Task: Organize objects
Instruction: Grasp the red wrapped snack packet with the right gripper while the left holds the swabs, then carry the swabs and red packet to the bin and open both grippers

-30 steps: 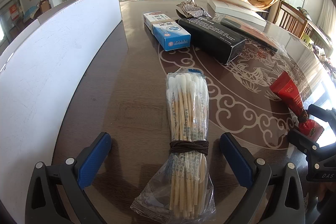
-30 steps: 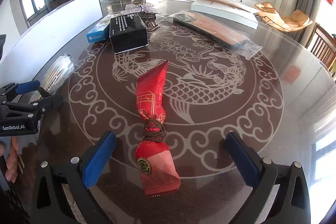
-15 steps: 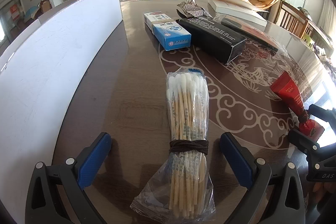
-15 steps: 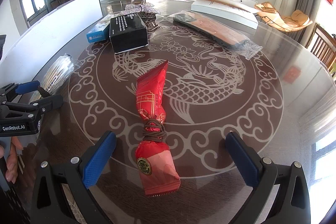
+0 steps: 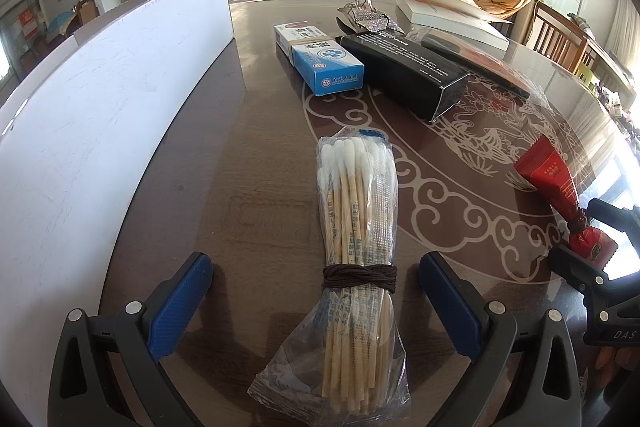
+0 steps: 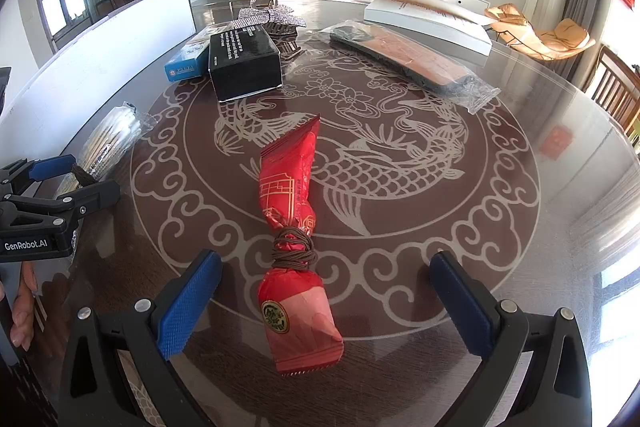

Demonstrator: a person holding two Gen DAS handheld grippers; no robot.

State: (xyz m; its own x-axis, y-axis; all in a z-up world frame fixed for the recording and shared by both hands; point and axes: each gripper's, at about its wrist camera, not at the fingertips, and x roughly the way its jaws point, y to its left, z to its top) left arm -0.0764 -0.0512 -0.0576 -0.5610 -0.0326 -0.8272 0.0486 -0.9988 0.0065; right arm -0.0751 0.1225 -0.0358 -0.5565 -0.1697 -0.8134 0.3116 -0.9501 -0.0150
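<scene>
A clear bag of cotton swabs [image 5: 358,247], bound with a brown cord [image 5: 359,277], lies on the round table between the open fingers of my left gripper [image 5: 314,301]. A red packet [image 6: 292,223], also bound with brown cord [image 6: 292,249], lies between the open fingers of my right gripper [image 6: 326,301]. Neither gripper touches its object. The red packet also shows in the left wrist view [image 5: 560,195], with the right gripper [image 5: 592,247] around it. The swab bag [image 6: 110,143] and the left gripper [image 6: 68,179] show at the left of the right wrist view.
A blue box [image 5: 326,67], a black box [image 5: 404,71], a silvery wrapper [image 5: 366,17], a long clear-wrapped packet [image 6: 404,61] and a white flat box [image 6: 428,15] lie further back. A white board [image 5: 88,131] stands along the table's left edge.
</scene>
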